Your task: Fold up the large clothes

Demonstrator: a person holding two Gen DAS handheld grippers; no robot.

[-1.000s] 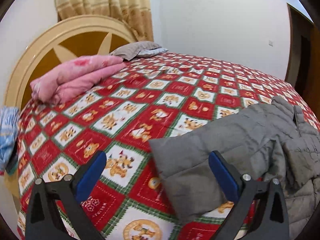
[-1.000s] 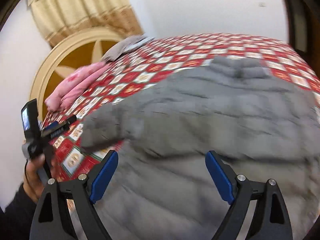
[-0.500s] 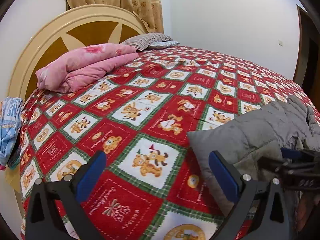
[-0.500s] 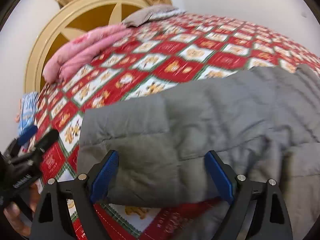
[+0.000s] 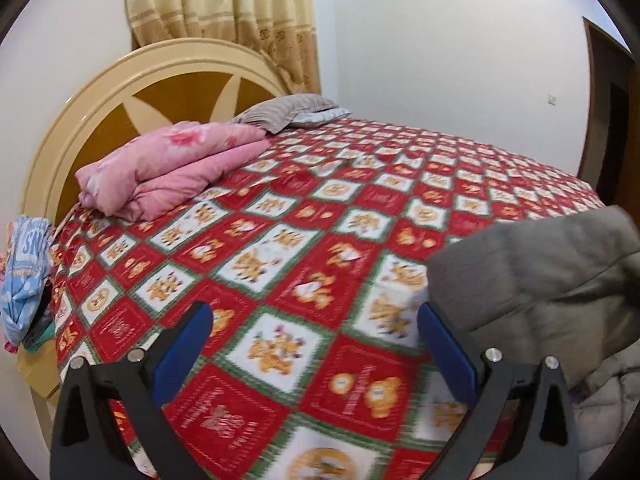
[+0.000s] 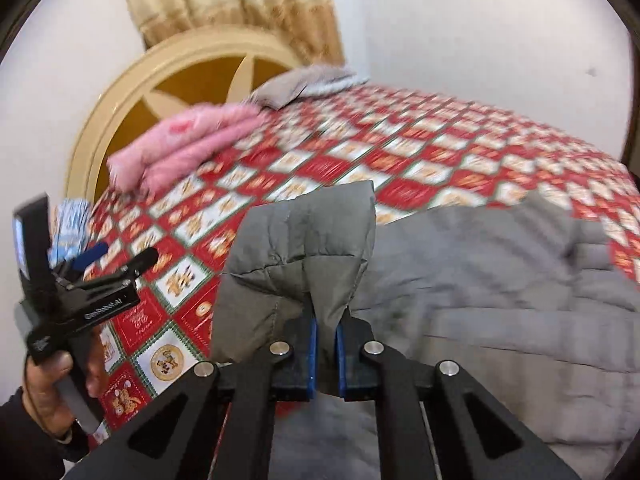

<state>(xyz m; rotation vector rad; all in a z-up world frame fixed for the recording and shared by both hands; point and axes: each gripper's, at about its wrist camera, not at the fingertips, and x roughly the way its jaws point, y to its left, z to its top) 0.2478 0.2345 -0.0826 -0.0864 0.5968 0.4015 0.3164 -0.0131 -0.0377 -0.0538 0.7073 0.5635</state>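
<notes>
Grey jacket (image 6: 304,248) pinched in the right gripper (image 6: 325,354)
Its jaws have just closed on the sleeve, lifted off the bedspread (image 5: 304,240); left gripper (image 5: 316,356) hangs wide, empty.

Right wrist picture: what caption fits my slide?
Right tool pinches the grey puffy jacket's sleeve above the red teddy-bear bedspread.

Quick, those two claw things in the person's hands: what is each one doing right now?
Left gripper: open, nothing between its jaws.
Right gripper: jaws just closed, pinching a fold of the grey padded jacket.
</notes>
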